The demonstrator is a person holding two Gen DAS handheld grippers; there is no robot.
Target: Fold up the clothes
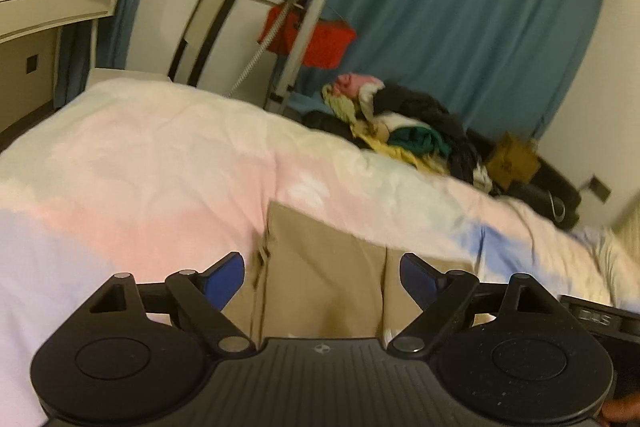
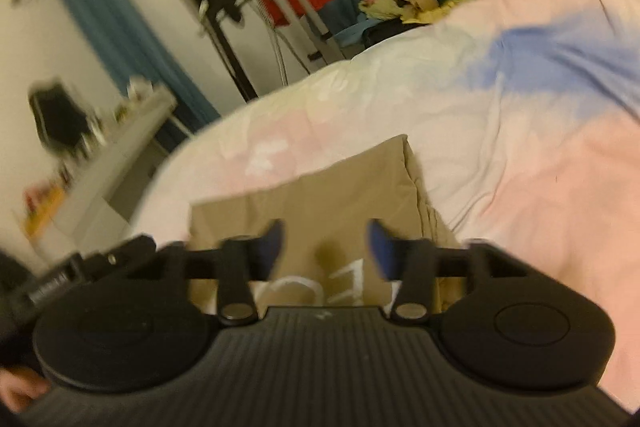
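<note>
Tan folded garment [image 1: 320, 267] flat on the bed [image 1: 140, 167], straight edges showing, bare pastel cover all round. Both grippers, left [image 1: 322, 277] and right [image 2: 326, 245], just above it, fingers apart, gripping nothing. Clothes pile [image 1: 400, 119] well apart at the far edge.

A bed [image 1: 160, 155] is covered by a quilt [image 2: 540, 147] mottled in pink, white and blue. Beyond the bed's far edge, teal curtains [image 1: 460, 19] are hung against a white wall. A metal stand [image 1: 298, 39] is seen before the curtains, with a red basket [image 1: 320, 43] behind it. At the far left, a white shelf [image 1: 52, 3] is loaded with small items, too blurred to be named.
</note>
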